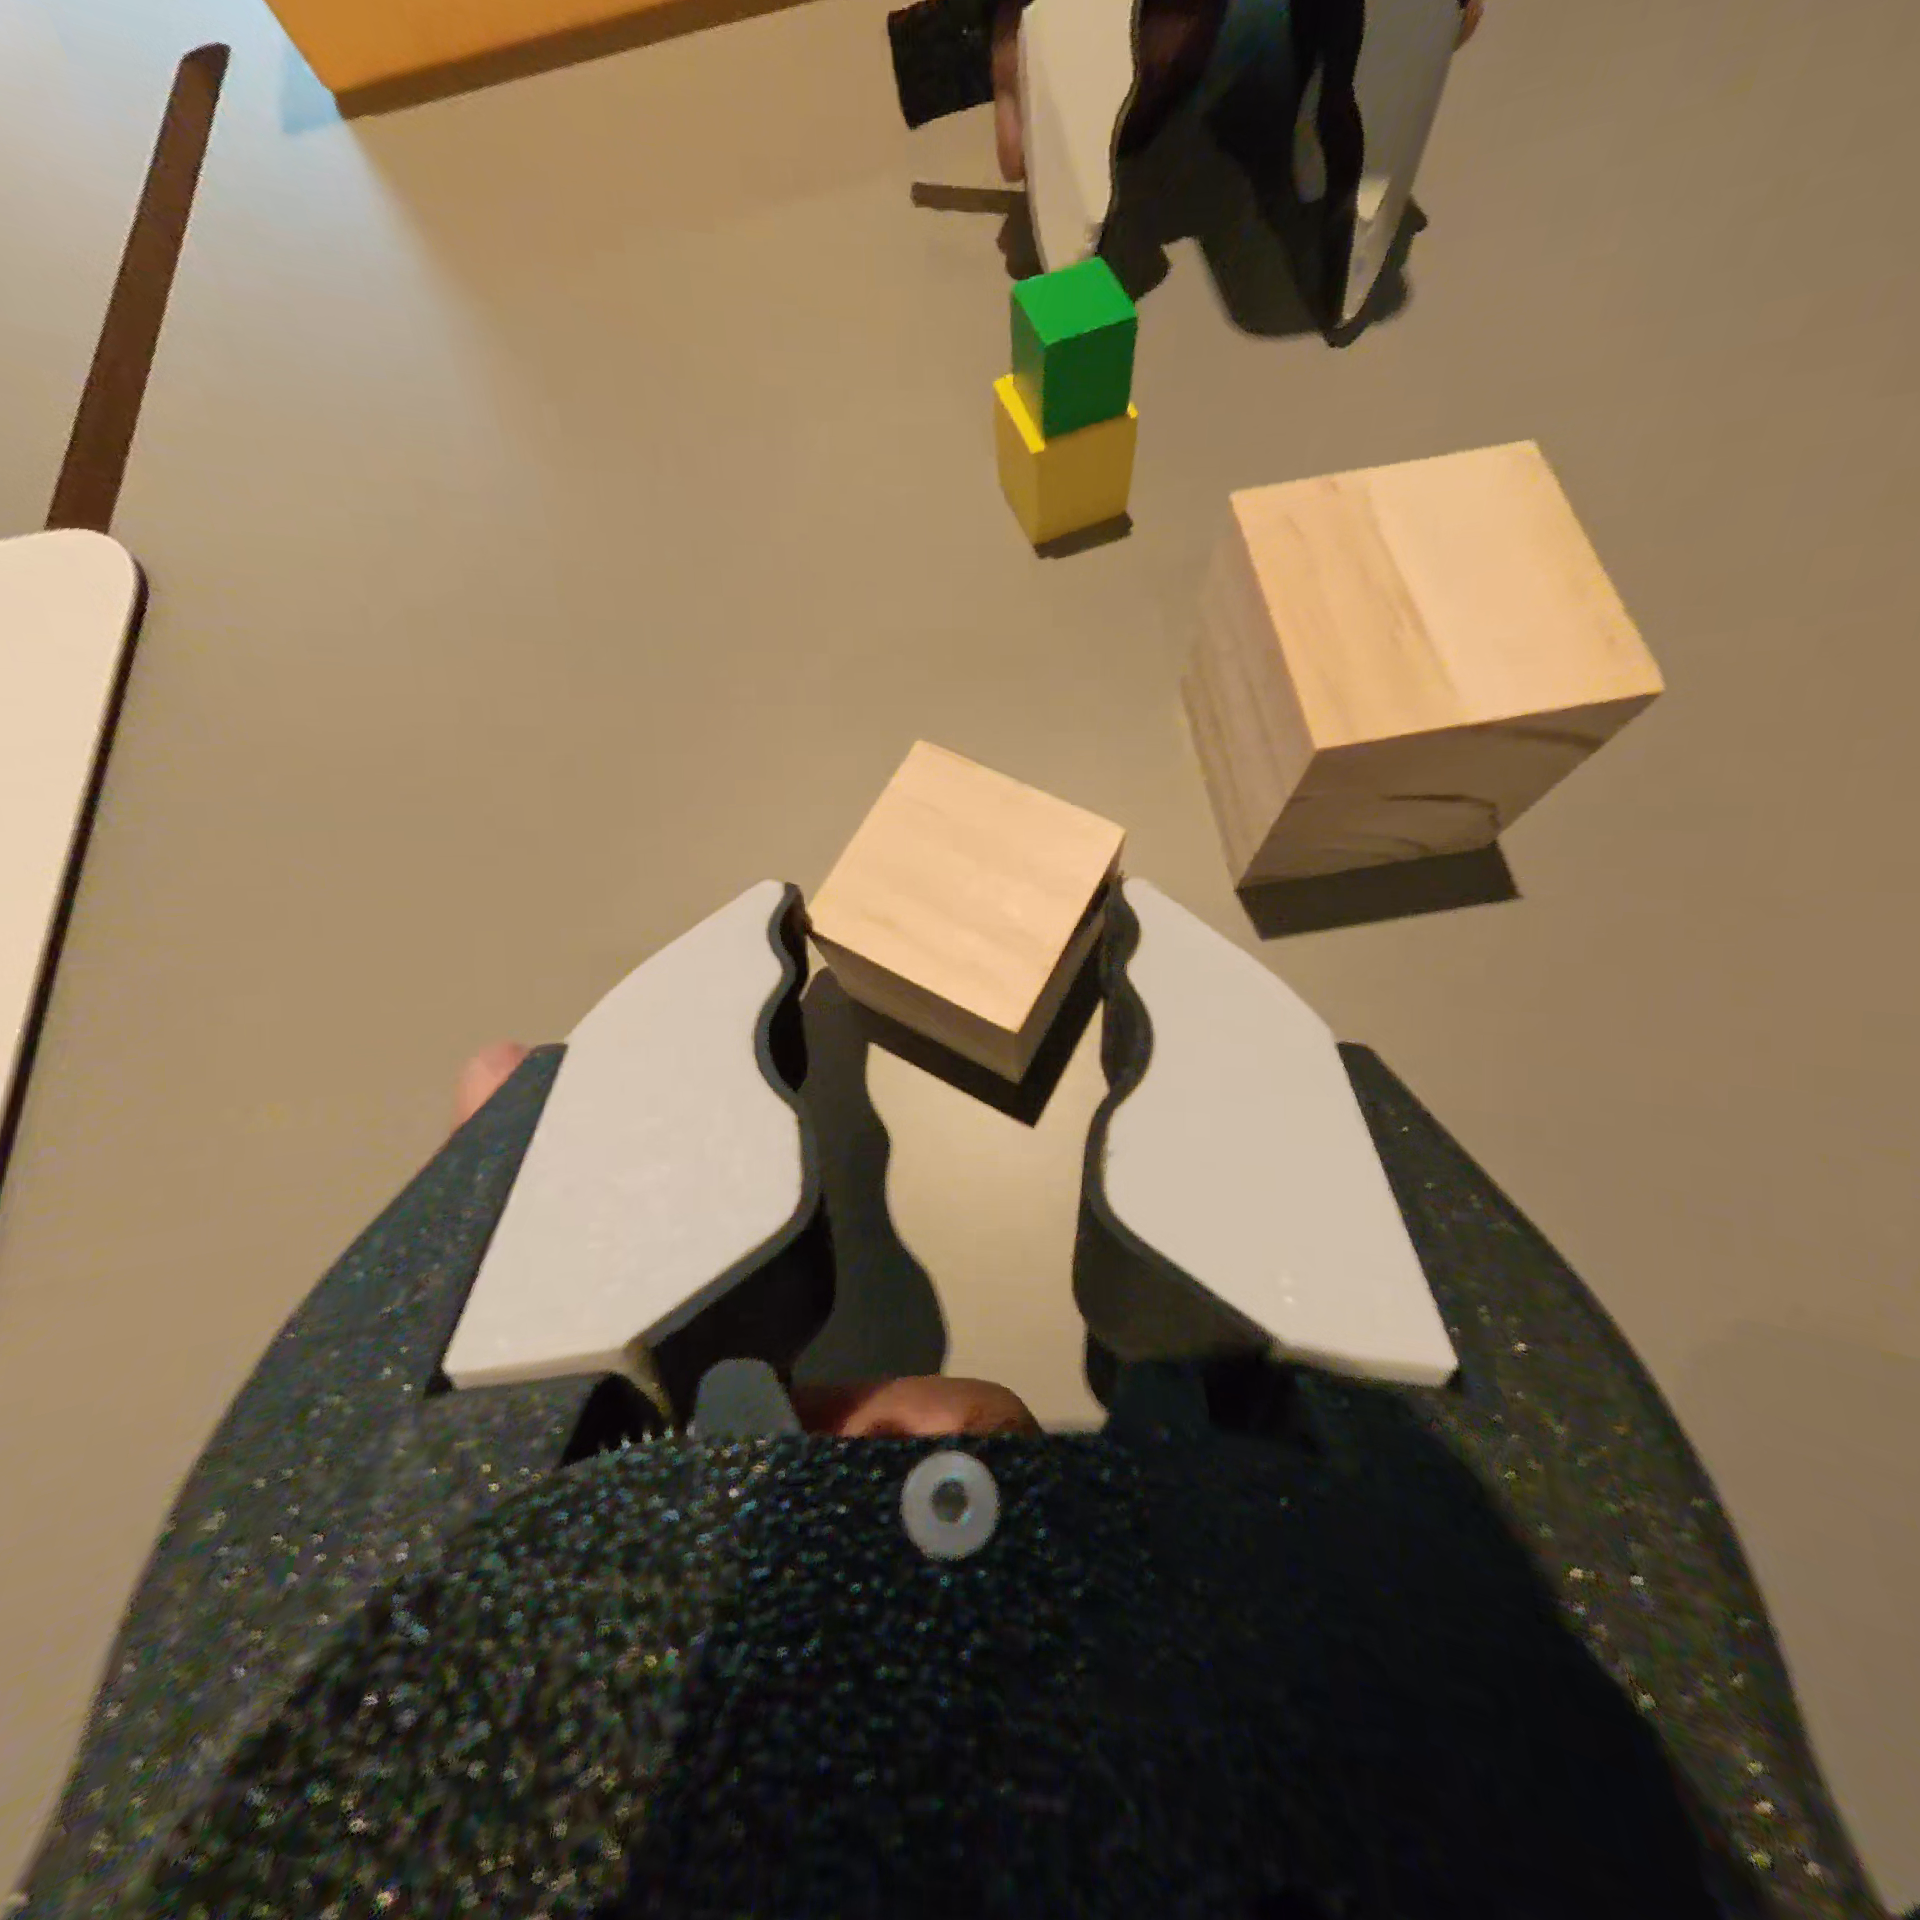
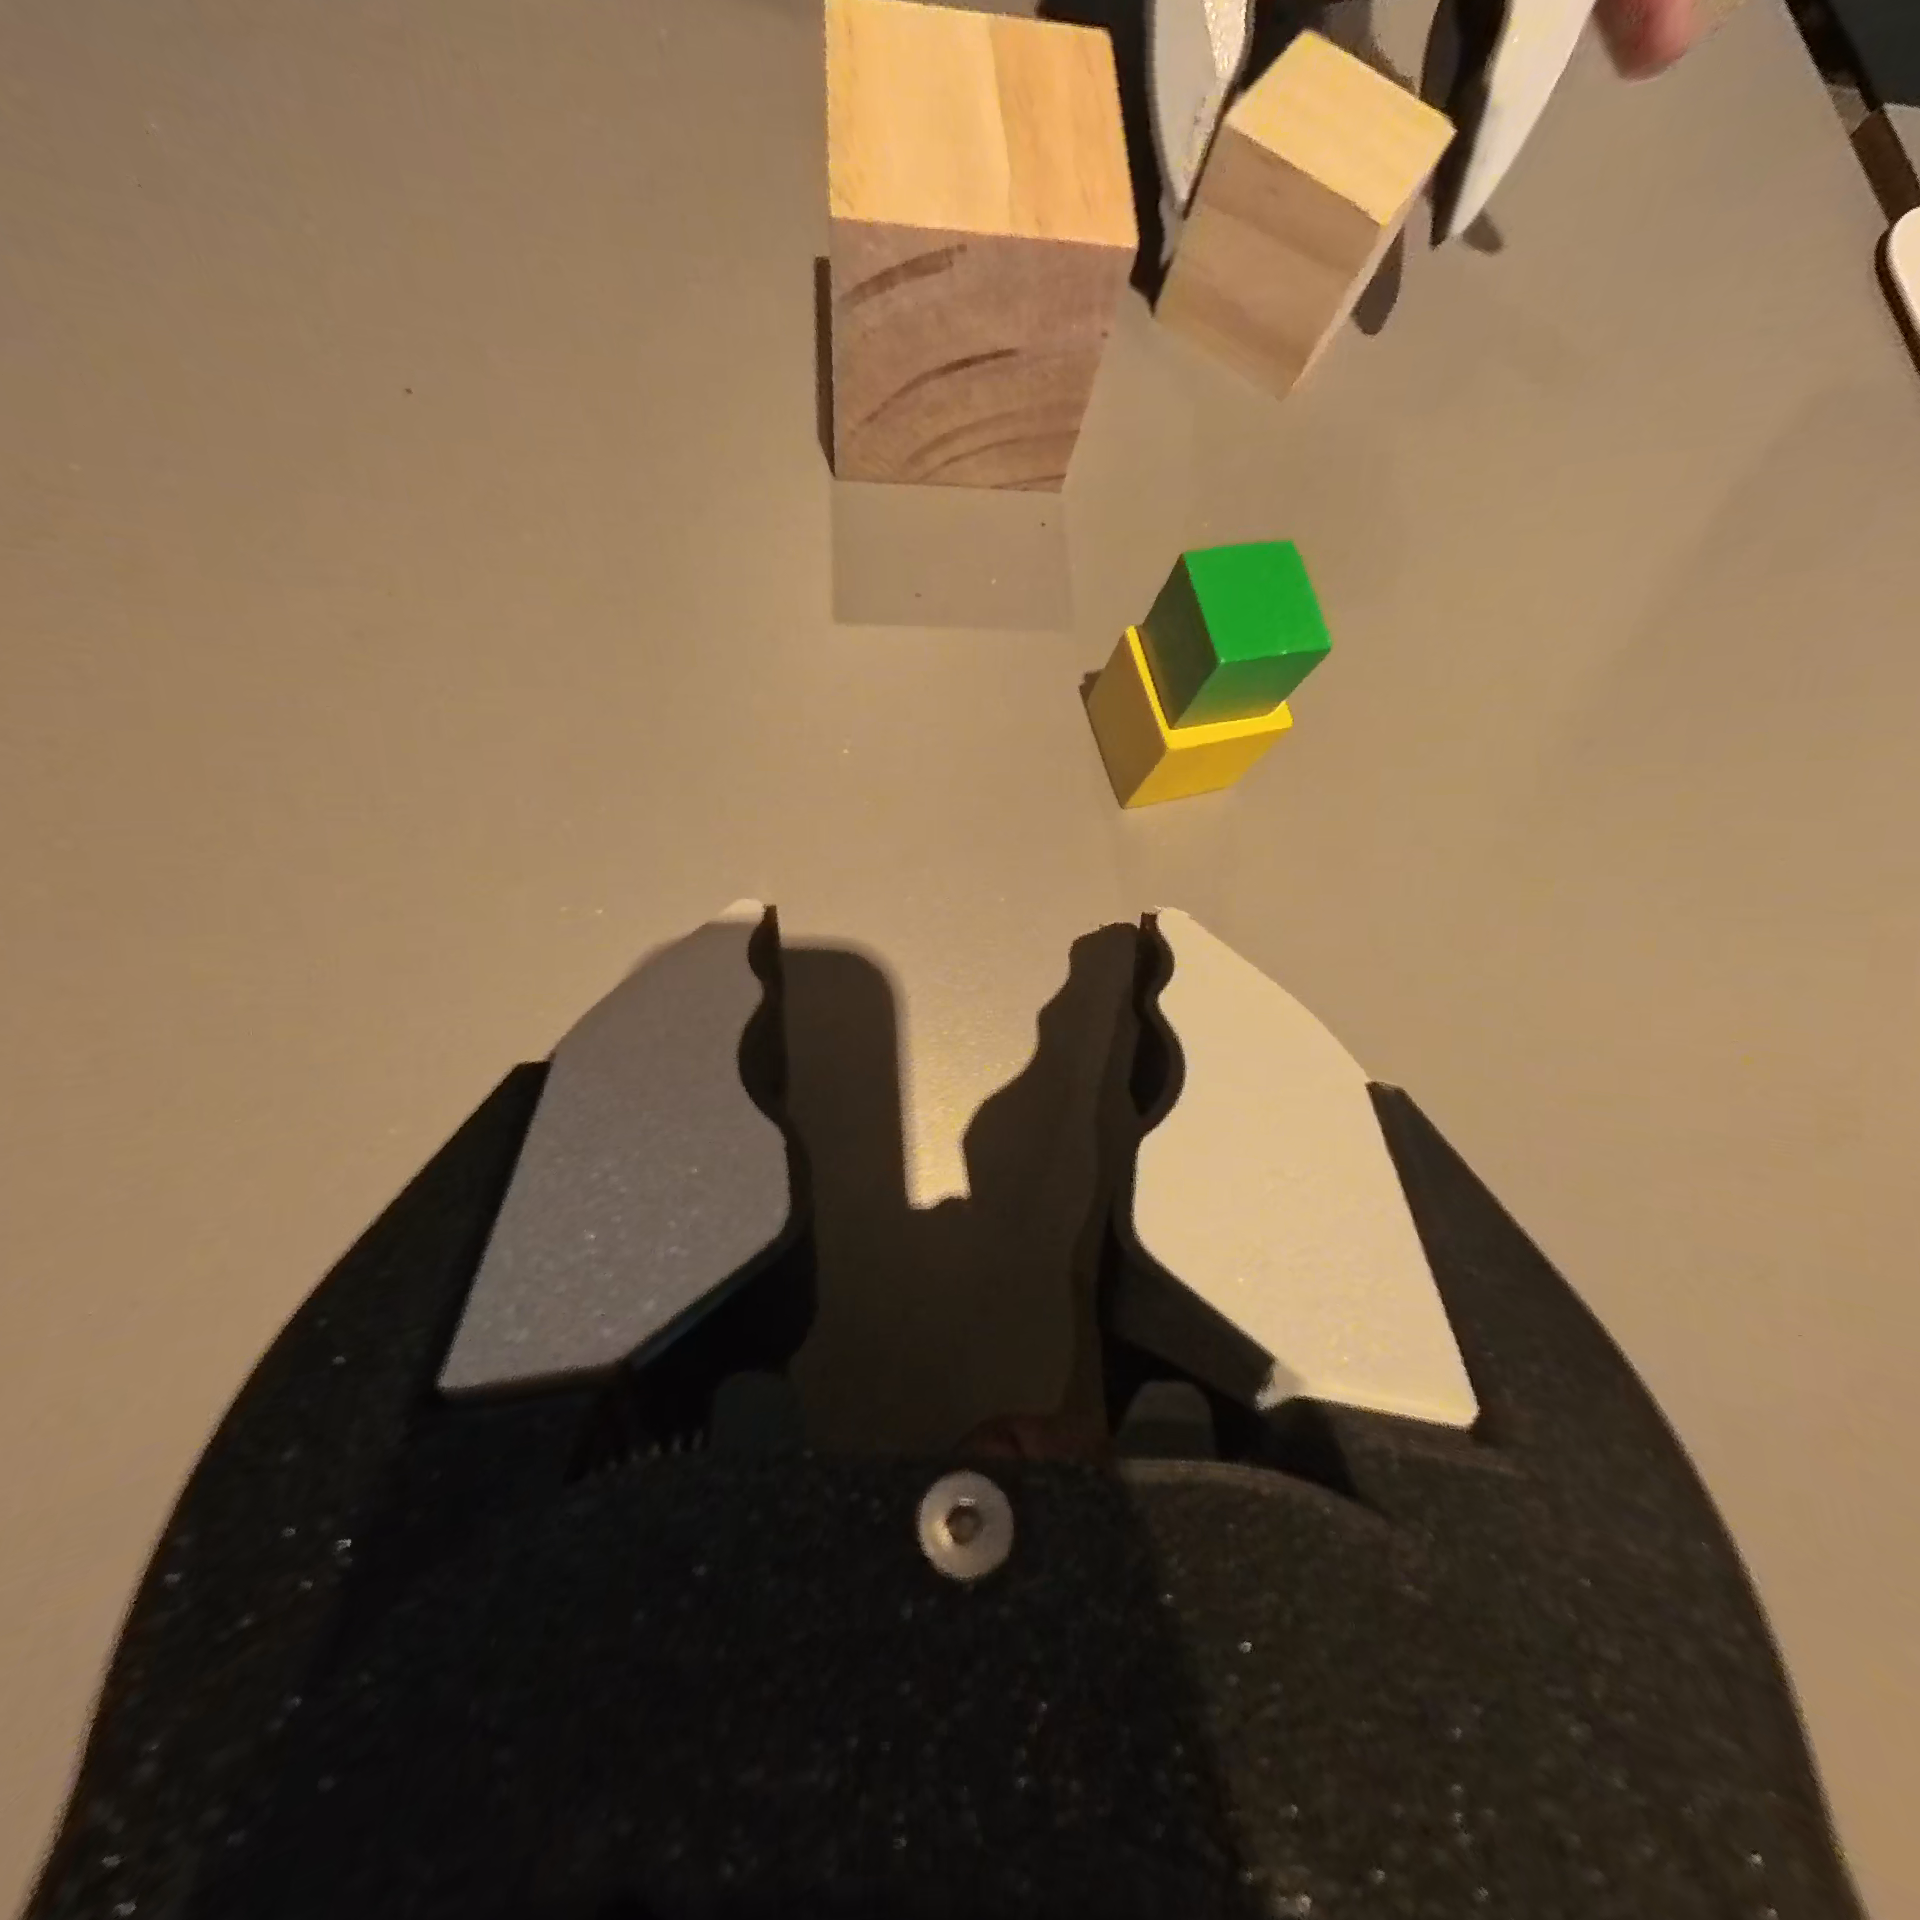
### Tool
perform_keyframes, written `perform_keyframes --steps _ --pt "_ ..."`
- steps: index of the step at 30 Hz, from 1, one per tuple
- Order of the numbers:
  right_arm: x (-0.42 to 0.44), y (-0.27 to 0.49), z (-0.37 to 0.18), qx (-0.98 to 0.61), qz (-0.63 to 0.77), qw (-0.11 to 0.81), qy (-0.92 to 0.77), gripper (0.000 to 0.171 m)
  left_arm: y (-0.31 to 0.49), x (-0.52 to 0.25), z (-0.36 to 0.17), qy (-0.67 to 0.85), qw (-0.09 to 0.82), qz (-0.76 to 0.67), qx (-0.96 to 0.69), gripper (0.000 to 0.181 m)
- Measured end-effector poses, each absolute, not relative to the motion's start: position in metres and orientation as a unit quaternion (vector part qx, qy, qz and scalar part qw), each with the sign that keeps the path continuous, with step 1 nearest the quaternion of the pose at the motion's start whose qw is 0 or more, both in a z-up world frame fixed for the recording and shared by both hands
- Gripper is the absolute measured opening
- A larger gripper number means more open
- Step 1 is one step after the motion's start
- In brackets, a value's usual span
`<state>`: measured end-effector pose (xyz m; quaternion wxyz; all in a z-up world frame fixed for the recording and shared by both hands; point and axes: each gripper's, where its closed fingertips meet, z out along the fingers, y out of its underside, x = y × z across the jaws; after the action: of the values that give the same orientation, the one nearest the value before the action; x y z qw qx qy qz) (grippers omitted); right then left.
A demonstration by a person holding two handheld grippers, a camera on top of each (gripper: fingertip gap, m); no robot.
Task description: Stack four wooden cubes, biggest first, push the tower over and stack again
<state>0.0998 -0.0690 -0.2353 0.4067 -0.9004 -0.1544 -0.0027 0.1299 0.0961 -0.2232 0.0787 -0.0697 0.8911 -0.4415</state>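
My left gripper (image 1: 956, 904) is shut on a medium plain wooden cube (image 1: 966, 904), gripping it at the fingertips, tilted and a little above the grey table (image 1: 520, 727). A large plain wooden cube (image 1: 1423, 665) stands on the table just to its right. Farther off, a small green cube (image 1: 1075, 343) sits on a slightly larger yellow cube (image 1: 1065, 478). My right gripper (image 2: 958, 914) is open and empty, low over the table, near the green cube (image 2: 1236, 634) on the yellow cube (image 2: 1184, 753). The right wrist view also shows the large cube (image 2: 966, 260) and the held medium cube (image 2: 1299, 208).
A white rounded board (image 1: 52, 779) lies at the left edge, with a dark brown strip (image 1: 135, 291) behind it. An orange-brown box (image 1: 468, 42) stands at the far side. The right gripper (image 1: 1210, 281) shows beyond the coloured cubes. One gripper's finger ends stand about 20 cm off the other's.
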Motion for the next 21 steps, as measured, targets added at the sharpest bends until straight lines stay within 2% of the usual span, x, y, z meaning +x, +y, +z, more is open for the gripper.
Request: perform_keyframes --steps 5,12,17,21 --pt "0.1 -0.069 -0.235 -0.9 -0.007 0.408 -0.153 0.065 0.099 0.134 -0.223 0.884 0.123 -0.434 -0.121 0.053" --pt "0.102 -0.07 -0.234 -0.899 -0.018 0.411 -0.148 0.066 0.121 0.142 -0.202 0.828 0.254 -0.411 -0.285 0.053" --pt "0.103 -0.069 -0.232 -0.896 -0.031 0.418 -0.146 0.065 0.097 0.113 -0.162 0.804 0.295 -0.412 -0.312 0.053" --pt "0.105 -0.069 -0.232 -0.896 -0.036 0.419 -0.14 0.064 0.063 0.085 -0.149 0.804 0.27 -0.43 -0.31 0.053"
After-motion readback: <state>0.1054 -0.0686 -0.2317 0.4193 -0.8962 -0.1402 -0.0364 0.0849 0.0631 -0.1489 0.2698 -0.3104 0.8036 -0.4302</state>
